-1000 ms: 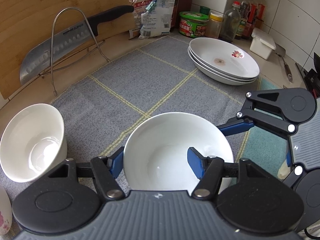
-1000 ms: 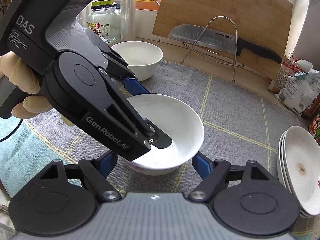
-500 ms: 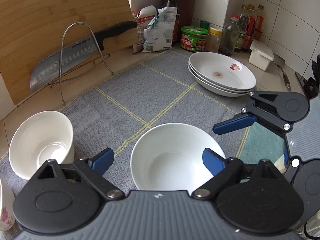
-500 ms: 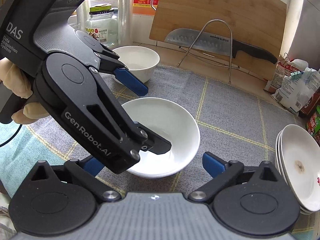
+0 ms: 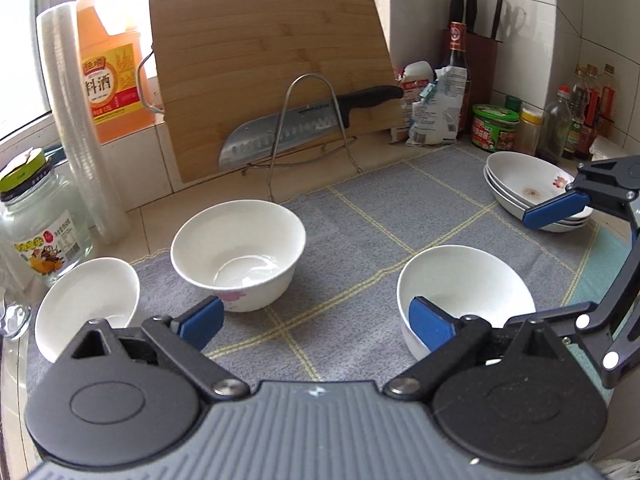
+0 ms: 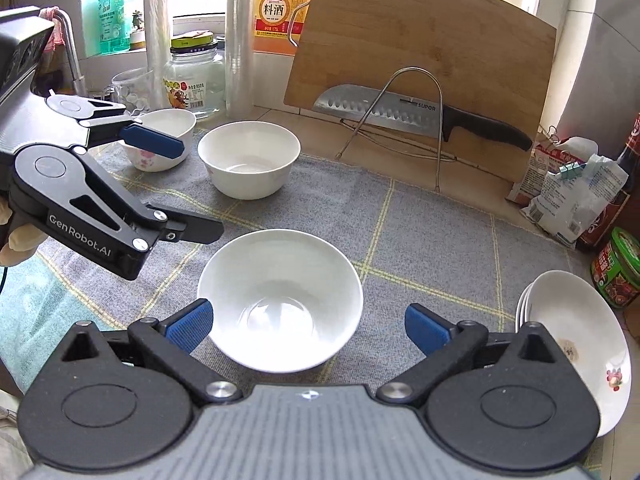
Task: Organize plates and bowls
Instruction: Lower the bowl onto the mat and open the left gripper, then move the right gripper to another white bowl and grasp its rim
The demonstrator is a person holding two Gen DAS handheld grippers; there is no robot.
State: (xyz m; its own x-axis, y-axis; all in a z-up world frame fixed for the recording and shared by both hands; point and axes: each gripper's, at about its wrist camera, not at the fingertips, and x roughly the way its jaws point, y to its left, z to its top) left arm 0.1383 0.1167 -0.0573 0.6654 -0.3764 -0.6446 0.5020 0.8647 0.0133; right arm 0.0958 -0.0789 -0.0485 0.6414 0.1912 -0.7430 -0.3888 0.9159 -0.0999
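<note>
Both grippers have released the bowl (image 6: 280,300) beside the plates (image 6: 576,344).

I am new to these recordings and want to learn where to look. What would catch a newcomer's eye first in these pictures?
First, the white bowl on the grey cloth, right before the right tool, whose blue pads stand wide on either side without touching it. Next, the large knife on a wire rack against the leaning cutting board at the back. The left tool, its jaws opening and empty, hangs at the left.
</note>
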